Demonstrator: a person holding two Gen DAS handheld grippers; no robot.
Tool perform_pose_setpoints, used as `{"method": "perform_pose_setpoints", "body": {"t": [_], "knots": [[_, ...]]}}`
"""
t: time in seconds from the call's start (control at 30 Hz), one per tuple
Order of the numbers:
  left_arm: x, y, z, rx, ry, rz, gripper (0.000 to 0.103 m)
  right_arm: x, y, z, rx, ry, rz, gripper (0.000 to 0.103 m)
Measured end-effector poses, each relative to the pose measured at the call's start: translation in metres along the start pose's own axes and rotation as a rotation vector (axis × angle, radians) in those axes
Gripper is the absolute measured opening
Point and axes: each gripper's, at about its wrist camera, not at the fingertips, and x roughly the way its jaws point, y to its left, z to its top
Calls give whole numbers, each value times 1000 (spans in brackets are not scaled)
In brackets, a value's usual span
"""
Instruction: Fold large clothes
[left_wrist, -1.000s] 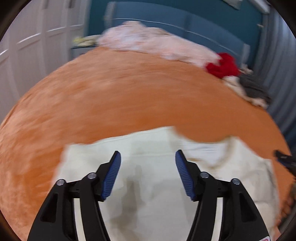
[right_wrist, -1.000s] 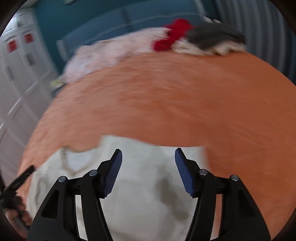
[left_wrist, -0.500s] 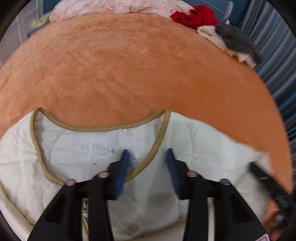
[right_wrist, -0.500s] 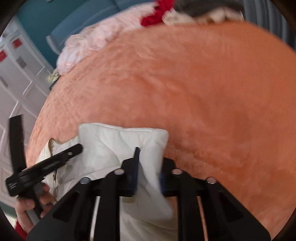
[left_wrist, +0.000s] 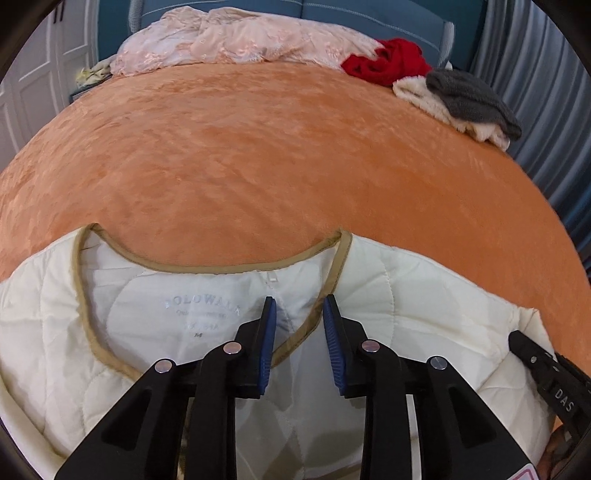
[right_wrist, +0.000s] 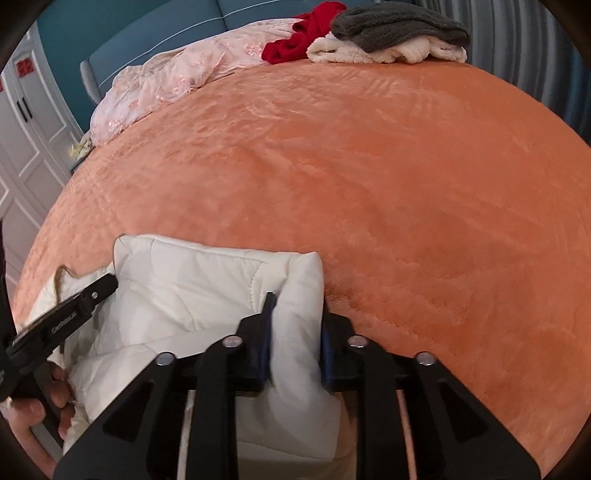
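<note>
Cream quilted jacket (left_wrist: 424, 306) lies at the near end of the bed (left_wrist: 258, 155), on a fuzzy orange blanket. Its neck opening faces the far end of the bed, and a tan strip (left_wrist: 207, 267) runs all around that opening. Inside the neck there is pale printed writing and a small letter M.

The left tongs (left_wrist: 298, 334) sit over the neck of the jacket. The two blue pads (left_wrist: 267, 343) have a gap between them, and the tan strip and some cloth lie in that gap. I cannot tell if they are pinching the cloth or just resting over it.

The right tongs (right_wrist: 294, 334) are squeezed onto a thick fold of the jacket (right_wrist: 207, 280) at its side. The white cloth bulges up between the two pads. From this side you can see the left tongs poking over the jacket, with the person's fingers (right_wrist: 55, 395) around the handle.

At the far end of the bed there is a pink lacy cover (left_wrist: 240, 40). Beside it are a red cloth (left_wrist: 388, 61), a fluffy white cloth (left_wrist: 436, 99) and a grey cloth (left_wrist: 469, 98) lying on top of it. They are well apart from the jacket.
</note>
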Motion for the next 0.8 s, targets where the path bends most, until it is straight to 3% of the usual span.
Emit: {"method": "perform_pose_setpoints", "body": {"t": [0.07,0.13,0.17,0.27,0.4,0.5,0.57,0.7,0.8], "knots": [[-16,8,1,-31,-30,58,33,-19,-13,5,82,-40,22,40],[-52,30,0,-42,-89,-1,36,-47,-23,8,158,-113,54,40],[-69,41,-1,-21,-107,-12,38,-63,-20,11,149,-147,68,40],[-93,72,-1,34,-116,76,42,-96,18,18,35,-188,147,40],[-93,122,0,10,-26,77,42,-88,114,11,-188,-82,287,40],[-88,122,-4,58,17,14,42,-57,173,-6,-322,1,315,38],[-79,117,-9,91,51,4,42,-31,195,-17,-361,80,320,38],[-54,108,-20,148,109,58,42,18,206,-37,-397,171,203,37],[-47,104,-24,170,81,99,39,24,202,-42,-404,144,199,28]]}}
